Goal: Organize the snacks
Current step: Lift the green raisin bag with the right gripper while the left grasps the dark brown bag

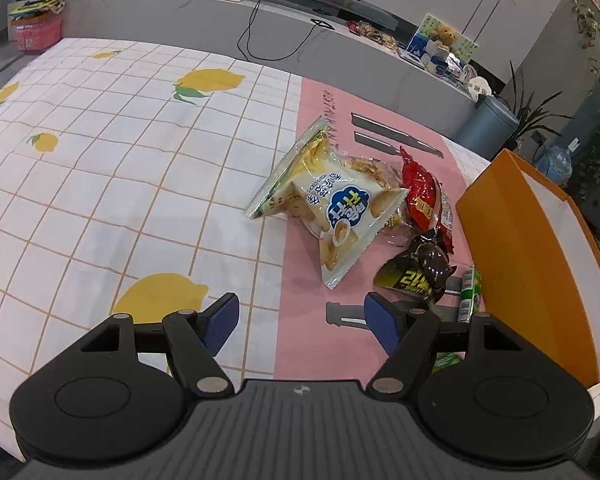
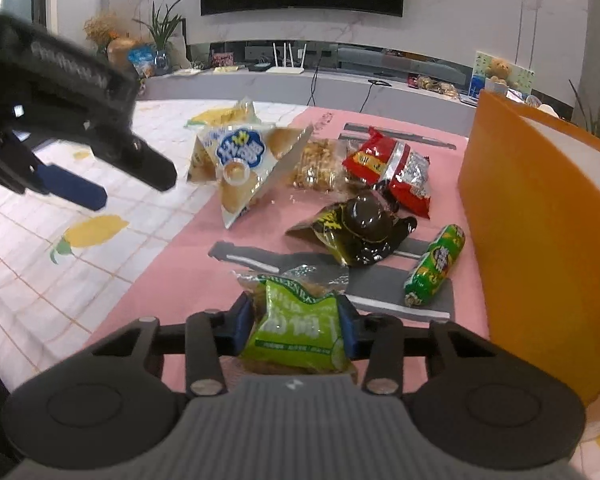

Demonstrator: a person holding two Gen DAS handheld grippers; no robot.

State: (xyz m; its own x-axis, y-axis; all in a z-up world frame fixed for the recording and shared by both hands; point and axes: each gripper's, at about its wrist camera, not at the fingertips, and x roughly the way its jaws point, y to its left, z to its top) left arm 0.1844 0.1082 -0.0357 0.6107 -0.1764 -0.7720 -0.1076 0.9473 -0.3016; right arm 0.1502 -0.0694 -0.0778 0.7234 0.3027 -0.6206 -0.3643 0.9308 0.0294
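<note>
Looks like the pick-up step: the right gripper (image 2: 296,326) has its fingers pinching a green snack bag (image 2: 300,332) over the pink mat (image 2: 180,272), left gripper (image 1: 300,320) hanging spread and empty, so next it probably needs swinging toward the orange box (image 2: 540,240) at 2 o'clock.

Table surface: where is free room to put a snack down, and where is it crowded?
Free: the lemon-print cloth left of the white snack bag. Crowded: the pink mat between that bag and the orange box, where the red packet, dark packet and green roll lie.
</note>
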